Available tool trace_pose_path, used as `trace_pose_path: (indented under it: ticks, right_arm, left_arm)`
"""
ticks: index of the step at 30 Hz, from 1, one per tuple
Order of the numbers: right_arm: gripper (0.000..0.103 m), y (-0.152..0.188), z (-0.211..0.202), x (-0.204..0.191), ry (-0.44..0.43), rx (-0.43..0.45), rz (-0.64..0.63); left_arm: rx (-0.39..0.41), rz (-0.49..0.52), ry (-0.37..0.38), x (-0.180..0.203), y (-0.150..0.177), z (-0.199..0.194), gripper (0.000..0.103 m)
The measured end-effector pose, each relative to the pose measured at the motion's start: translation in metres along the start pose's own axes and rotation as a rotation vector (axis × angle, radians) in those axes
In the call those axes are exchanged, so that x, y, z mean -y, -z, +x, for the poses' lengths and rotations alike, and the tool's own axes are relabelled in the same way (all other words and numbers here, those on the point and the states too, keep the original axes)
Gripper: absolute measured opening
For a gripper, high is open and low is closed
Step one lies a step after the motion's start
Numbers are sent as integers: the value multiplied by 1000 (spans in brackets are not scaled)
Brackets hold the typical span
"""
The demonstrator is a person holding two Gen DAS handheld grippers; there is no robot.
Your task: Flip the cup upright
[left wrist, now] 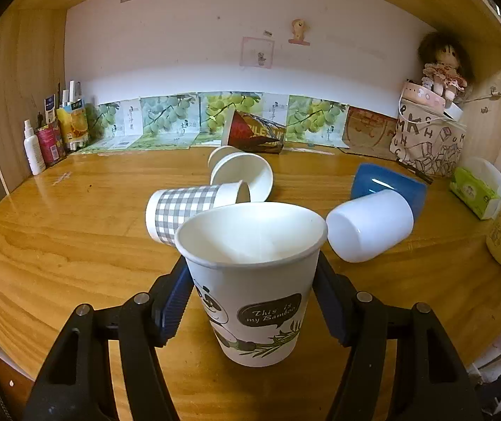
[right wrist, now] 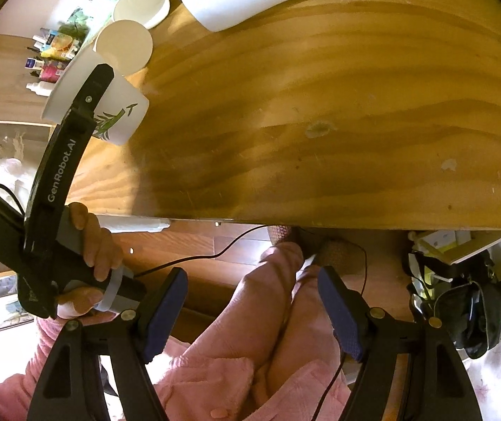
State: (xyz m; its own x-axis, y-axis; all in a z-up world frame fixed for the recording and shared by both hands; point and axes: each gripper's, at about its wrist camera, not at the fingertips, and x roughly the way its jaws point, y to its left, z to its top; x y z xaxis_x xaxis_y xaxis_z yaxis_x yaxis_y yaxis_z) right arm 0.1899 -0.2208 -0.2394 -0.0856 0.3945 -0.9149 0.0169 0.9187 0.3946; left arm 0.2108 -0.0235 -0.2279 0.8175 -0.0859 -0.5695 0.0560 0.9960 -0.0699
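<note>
The panda cup [left wrist: 255,280] stands mouth-up on the table [left wrist: 57,245], near its front edge, with the left gripper [left wrist: 254,298] closed around its sides: both blue pads [left wrist: 175,301] press against the paper wall a little below the rim. Judging by this, the flip itself looks done and the step in hand is the release. To do it well, the base should be flat on the wood before the jaws part; the cup seems level here, though its base cannot be checked all round from either view. Paper walls dent easily, so the squeeze should be eased off slowly and evenly, letting both pads leave together so neither drags the light cup sideways. Then the gripper should back straight out toward the table edge, not upward past the flared rim, which could catch and tip the cup. Behind it lie other cups on their sides, a checked cup [left wrist: 180,210] and a white plastic cup [left wrist: 369,226] close by, so pushing forward would risk a knock. The right gripper [right wrist: 252,310] hangs off the table over the person's lap, its jaws wide apart and holding nothing, well away from the cup.
</note>
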Motion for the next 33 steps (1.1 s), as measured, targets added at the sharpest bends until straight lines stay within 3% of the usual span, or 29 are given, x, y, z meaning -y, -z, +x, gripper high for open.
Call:
trace_pose_path:
  ticks: [9, 26, 33]
  right_arm:
    - [77, 1, 1, 5, 13, -11, 8]
    - [80, 14, 0, 9, 11, 10, -10]
    - [80, 21, -19, -5, 47, 125, -68]
  left_arm:
    - [-15, 11, 16, 2, 5, -3, 70]
    - [-149, 96, 36, 14, 14, -12, 70]
    - [-211, 63, 20, 9, 14, -28, 72]
